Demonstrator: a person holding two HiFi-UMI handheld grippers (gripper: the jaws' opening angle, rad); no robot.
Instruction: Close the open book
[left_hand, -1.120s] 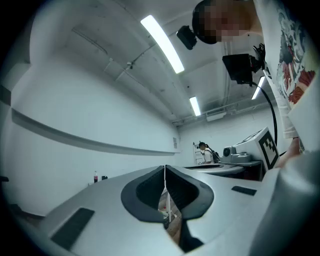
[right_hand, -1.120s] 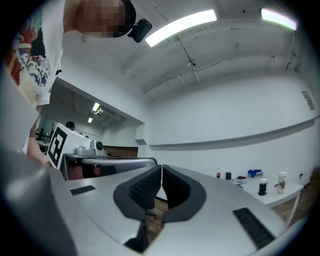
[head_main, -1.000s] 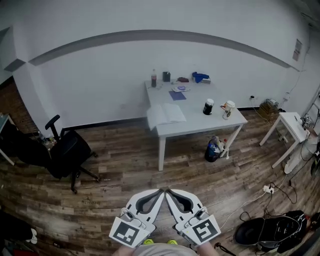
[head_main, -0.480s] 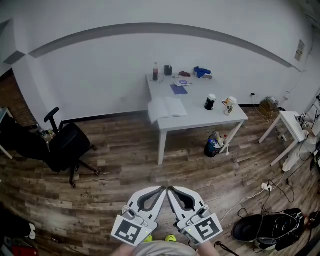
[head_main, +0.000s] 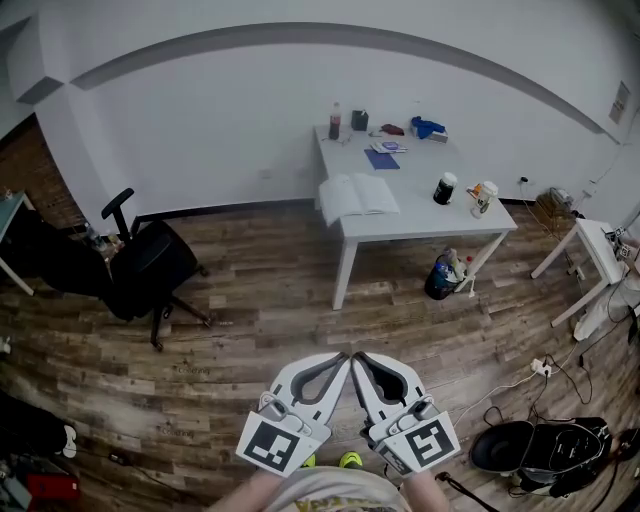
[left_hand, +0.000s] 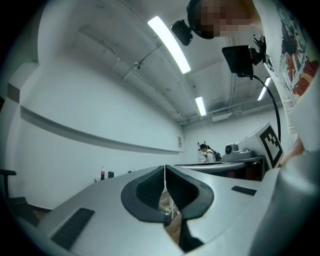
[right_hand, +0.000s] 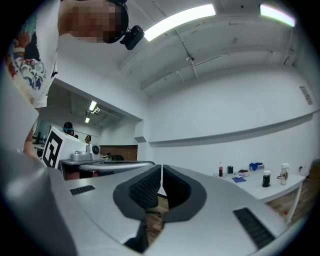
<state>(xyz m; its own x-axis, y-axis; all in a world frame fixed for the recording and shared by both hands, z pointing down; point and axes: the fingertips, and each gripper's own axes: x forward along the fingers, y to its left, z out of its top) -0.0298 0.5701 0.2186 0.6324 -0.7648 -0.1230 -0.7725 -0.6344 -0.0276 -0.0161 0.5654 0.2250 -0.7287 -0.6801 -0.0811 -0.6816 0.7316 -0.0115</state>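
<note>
The open book (head_main: 358, 196) lies flat on the near left corner of the white bench (head_main: 425, 222). Its two pale pages are spread face up with a crease down the middle, and its left side sits right at the bench's left edge.

The bench stands against a white wall (head_main: 200, 130) that has a grey band curving across it. The floor (head_main: 250, 330) is dark wood planking. At the left, a black office chair (head_main: 150, 275) stands on it near the wall.

Along the far side of the bench are a bottle (head_main: 335, 120) of dark drink, a dark cup (head_main: 360, 120), a blue booklet (head_main: 381, 159) and a blue bundle (head_main: 428, 128). Toward the right end stand a dark jar (head_main: 444, 188) with a pale lid and a mug (head_main: 485, 195). A blue and dark bag (head_main: 443, 277) sits on the floor beside the bench's near right leg. Farther right there is a small white table (head_main: 590, 250). Cables (head_main: 540, 367) trail across the floor, and a black bag (head_main: 545, 455) lies at the near right.

Both tools are held low at the near edge, well apart from the book. The left hand-held gripper (head_main: 345, 356) is clenched with nothing between its jaws. The right hand-held gripper (head_main: 358, 356) is just beside it, likewise clenched and empty. Their tips angle toward each other.
</note>
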